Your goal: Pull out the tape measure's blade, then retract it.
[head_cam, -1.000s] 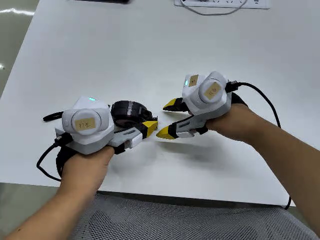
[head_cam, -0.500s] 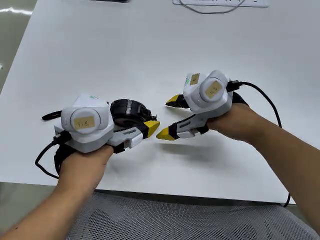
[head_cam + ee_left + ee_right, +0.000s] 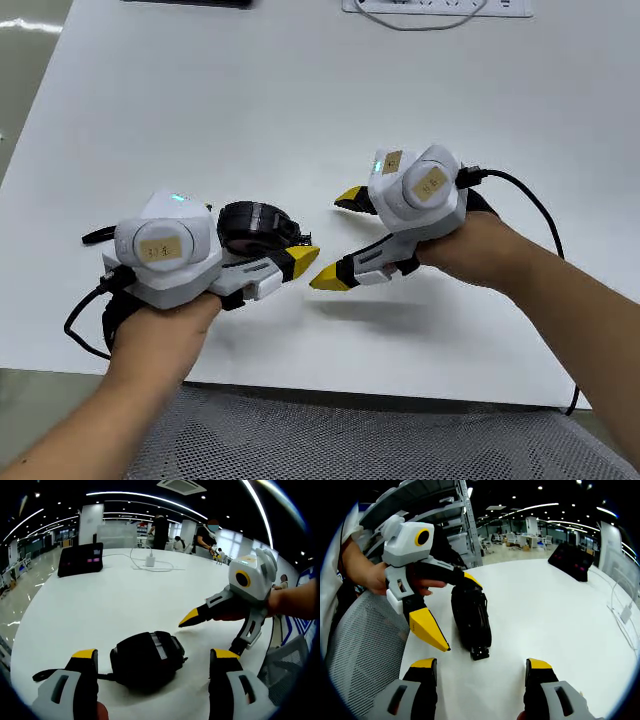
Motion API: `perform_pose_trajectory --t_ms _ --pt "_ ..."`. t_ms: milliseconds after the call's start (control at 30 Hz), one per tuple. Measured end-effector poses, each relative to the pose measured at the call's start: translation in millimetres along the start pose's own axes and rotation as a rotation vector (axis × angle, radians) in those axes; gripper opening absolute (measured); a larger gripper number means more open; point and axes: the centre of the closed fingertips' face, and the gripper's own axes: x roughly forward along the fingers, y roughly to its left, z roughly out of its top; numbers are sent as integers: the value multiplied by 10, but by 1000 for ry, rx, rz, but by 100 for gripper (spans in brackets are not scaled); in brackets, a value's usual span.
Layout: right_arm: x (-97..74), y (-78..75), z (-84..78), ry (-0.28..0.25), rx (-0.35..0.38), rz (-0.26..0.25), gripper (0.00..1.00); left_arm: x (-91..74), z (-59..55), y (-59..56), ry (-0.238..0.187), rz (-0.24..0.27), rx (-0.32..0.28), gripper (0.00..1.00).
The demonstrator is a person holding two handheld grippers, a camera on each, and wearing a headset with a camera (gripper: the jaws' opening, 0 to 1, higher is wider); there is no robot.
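Observation:
A black tape measure (image 3: 255, 228) lies on the white table (image 3: 300, 90), with its blade in the case and a dark strap (image 3: 100, 235) trailing left. My left gripper (image 3: 290, 240) is open and straddles it. In the left gripper view the case (image 3: 147, 657) sits between the wide yellow-tipped jaws of the left gripper (image 3: 155, 655), apart from both. My right gripper (image 3: 340, 237) hovers open just to its right and points at it. The right gripper view shows the tape measure (image 3: 472, 617) ahead of the right gripper (image 3: 481, 663), its blade tab end nearest.
A white power strip (image 3: 440, 6) with a cable lies at the table's far edge. A dark tablet-like device (image 3: 80, 558) and a white charger (image 3: 150, 560) sit far back. A mesh chair (image 3: 350, 440) is below the near table edge. People stand in the background.
The right gripper has dipped slightly and its lower tip has edged toward the left gripper. The left gripper and tape measure stay as they were.

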Motion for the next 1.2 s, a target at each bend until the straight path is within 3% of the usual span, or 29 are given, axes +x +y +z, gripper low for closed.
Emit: perform_pose_trajectory --t_ms 367,1200 --pt "-104 38 24 -30 10 -14 77 -63 52 -66 -25 -54 48 97" --pt "-574 96 -160 -87 82 -115 86 -252 -29 -21 6 -115 174 99"
